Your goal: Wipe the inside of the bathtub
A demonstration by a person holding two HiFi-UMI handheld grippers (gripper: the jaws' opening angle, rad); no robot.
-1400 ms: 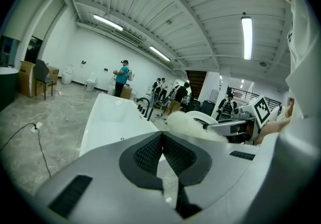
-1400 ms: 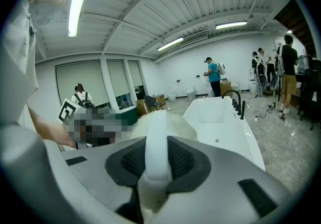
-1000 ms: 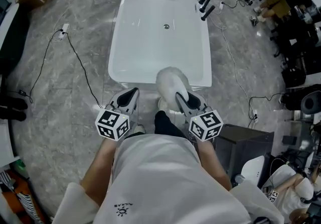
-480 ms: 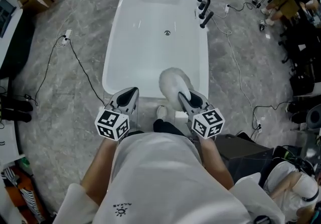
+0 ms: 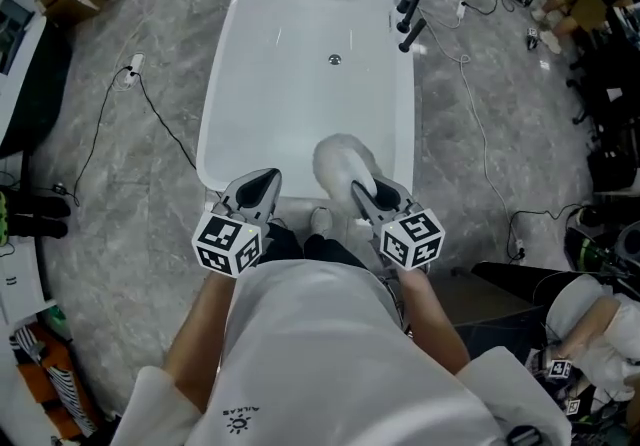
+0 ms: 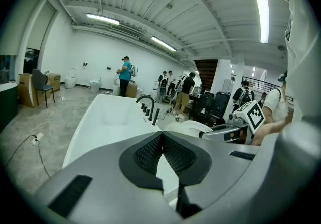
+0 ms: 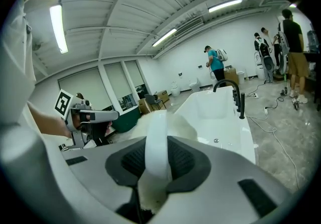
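Note:
A long white bathtub (image 5: 300,84) stands on the grey marble floor ahead of me, with a round drain (image 5: 334,59) in its bottom and black taps (image 5: 402,2) on its right rim. My right gripper (image 5: 365,192) is shut on a fluffy white wiping pad (image 5: 342,162) by its white strap (image 7: 156,142), held over the near end of the tub. My left gripper (image 5: 262,184) hangs at the tub's near rim, shut, with nothing in it. In the left gripper view the bathtub (image 6: 108,117) stretches away beyond the closed jaws.
Black cables (image 5: 150,114) run over the floor left of the tub, and white ones (image 5: 478,124) to its right. Chairs and equipment (image 5: 600,54) crowd the right side. Several people (image 6: 125,70) stand at the far end of the hall.
The tub has come closer and lower in the head view as I stepped toward it. Both grippers kept their pose, the right still holding the pad.

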